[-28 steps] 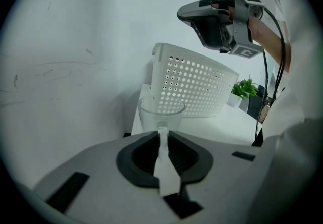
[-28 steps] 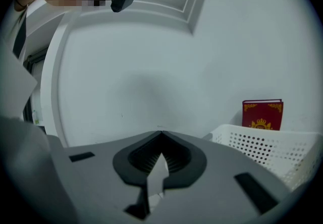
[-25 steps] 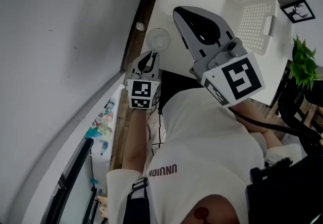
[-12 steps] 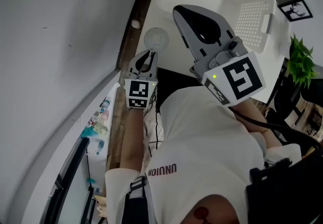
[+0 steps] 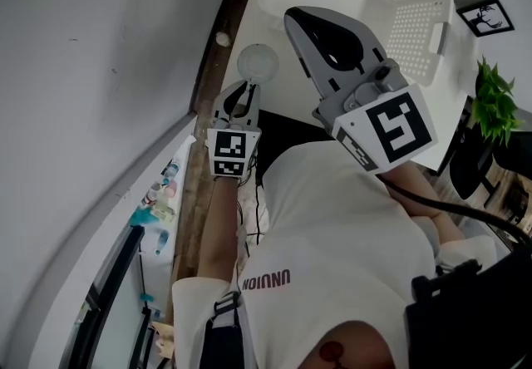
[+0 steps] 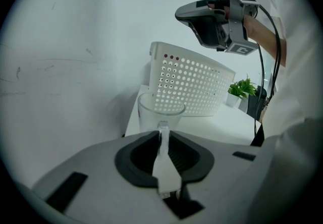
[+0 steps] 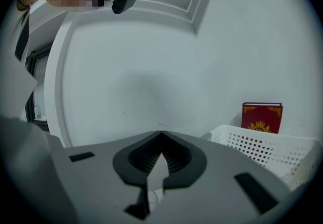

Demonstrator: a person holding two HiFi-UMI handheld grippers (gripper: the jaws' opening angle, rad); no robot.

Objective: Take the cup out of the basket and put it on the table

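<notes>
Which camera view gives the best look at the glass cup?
The left gripper view: the cup stands close ahead on the table, rim and clear wall visible, in front of the basket. The head view shows it small, from above. The right gripper view does not show it.

Soft, even, cool light; fisheye edges darken and bend.

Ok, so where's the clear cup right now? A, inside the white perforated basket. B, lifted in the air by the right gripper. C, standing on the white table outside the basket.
C: the clear cup stands upright on the white table, apart from the white perforated basket.
</notes>
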